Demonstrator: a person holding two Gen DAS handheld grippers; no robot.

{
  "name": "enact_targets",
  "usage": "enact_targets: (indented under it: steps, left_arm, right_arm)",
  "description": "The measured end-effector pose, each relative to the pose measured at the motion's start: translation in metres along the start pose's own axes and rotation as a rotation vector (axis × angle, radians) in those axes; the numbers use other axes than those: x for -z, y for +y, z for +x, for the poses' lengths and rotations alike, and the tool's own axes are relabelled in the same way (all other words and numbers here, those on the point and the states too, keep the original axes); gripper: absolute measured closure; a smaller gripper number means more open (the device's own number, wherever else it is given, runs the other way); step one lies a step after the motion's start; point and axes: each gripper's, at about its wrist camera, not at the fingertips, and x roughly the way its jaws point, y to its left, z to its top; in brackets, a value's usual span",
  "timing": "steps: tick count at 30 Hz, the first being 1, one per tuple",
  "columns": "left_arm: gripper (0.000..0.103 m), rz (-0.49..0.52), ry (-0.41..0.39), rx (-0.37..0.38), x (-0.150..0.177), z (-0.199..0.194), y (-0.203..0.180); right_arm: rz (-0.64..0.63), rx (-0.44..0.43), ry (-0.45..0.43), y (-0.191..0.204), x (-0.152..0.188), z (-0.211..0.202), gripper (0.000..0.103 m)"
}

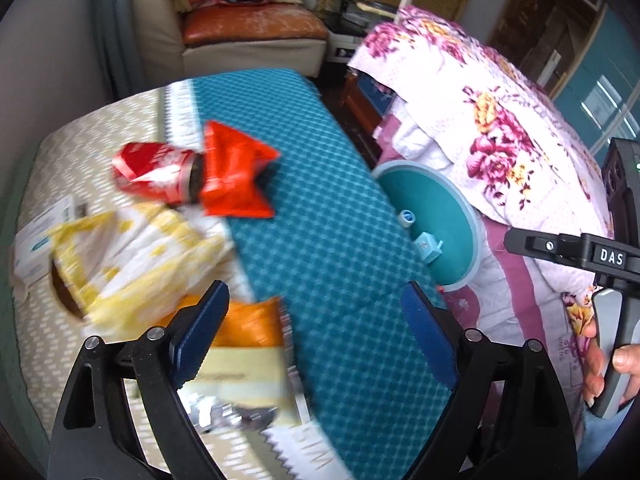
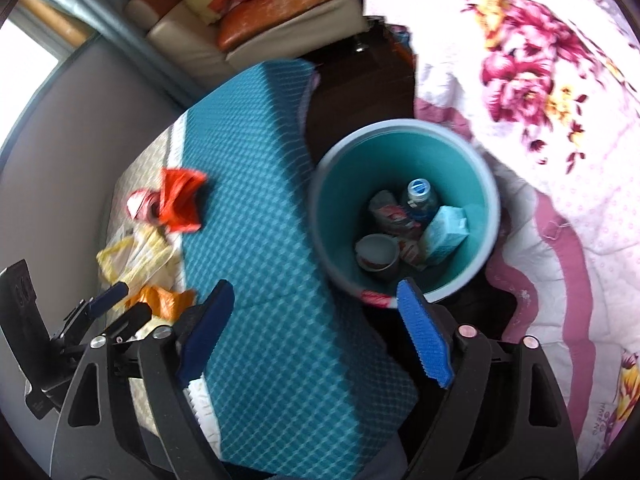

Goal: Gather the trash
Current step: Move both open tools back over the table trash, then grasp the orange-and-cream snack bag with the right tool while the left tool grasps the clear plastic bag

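Two hand-held grippers hover over a cloth-covered desk (image 1: 340,240) strewn with litter, beside a teal waste bin (image 2: 472,168).

In the left wrist view, the left hand-held gripper (image 1: 316,334) fills the bottom of the frame, its blue-padded jaws spread wide with nothing between them. Behind its left finger, at lower centre-left, lies an orange wrapper (image 1: 252,320). A yellow-and-white bag (image 1: 136,256) sits at left centre, and above it a crushed red can (image 1: 154,172) touches a red packet (image 1: 236,176). A white box (image 1: 40,236) rests at the far left edge. The right hand-held gripper, held in a hand (image 1: 612,364), enters at the right edge of that frame, where its jaws are out of sight.

In the right wrist view, the right hand-held gripper (image 2: 316,332) occupies the bottom of the frame, jaws wide apart and empty, its right finger near the bin's rim. The bin stands at centre right, between the desk and a floral quilt (image 2: 540,60). Inside it lie a capped plastic bottle (image 2: 418,196), a light-blue carton (image 2: 444,236), a grey cup (image 2: 376,254) and what looks like crumpled red-and-white wrapping (image 2: 390,214), though motion blur softens the detail. A sofa (image 1: 248,36) occupies the upper left of the left wrist view.
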Motion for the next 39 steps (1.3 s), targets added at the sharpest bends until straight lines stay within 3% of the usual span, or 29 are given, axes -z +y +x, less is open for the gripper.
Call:
enact_targets:
  steps: [14, 23, 30, 39]
  left_arm:
    - [0.014, -0.226, -0.052, -0.01, 0.046, -0.042, 0.12]
    - [0.014, -0.308, -0.013, -0.033, 0.08, -0.036, 0.169]
    - [0.014, -0.359, 0.023, -0.038, 0.1, -0.028, 0.195]
    - [0.014, -0.356, 0.054, -0.017, 0.106, -0.017, 0.197]
  right_arm:
    - [-0.19, -0.015, 0.158, 0.115, 0.03, 0.045, 0.019]
    - [-0.24, -0.032, 0.265, 0.158, 0.047, 0.092, 0.019]
    - [-0.258, -0.025, 0.275, 0.175, 0.042, 0.121, 0.019]
    - [-0.278, -0.032, 0.331, 0.196, 0.055, 0.158, 0.019]
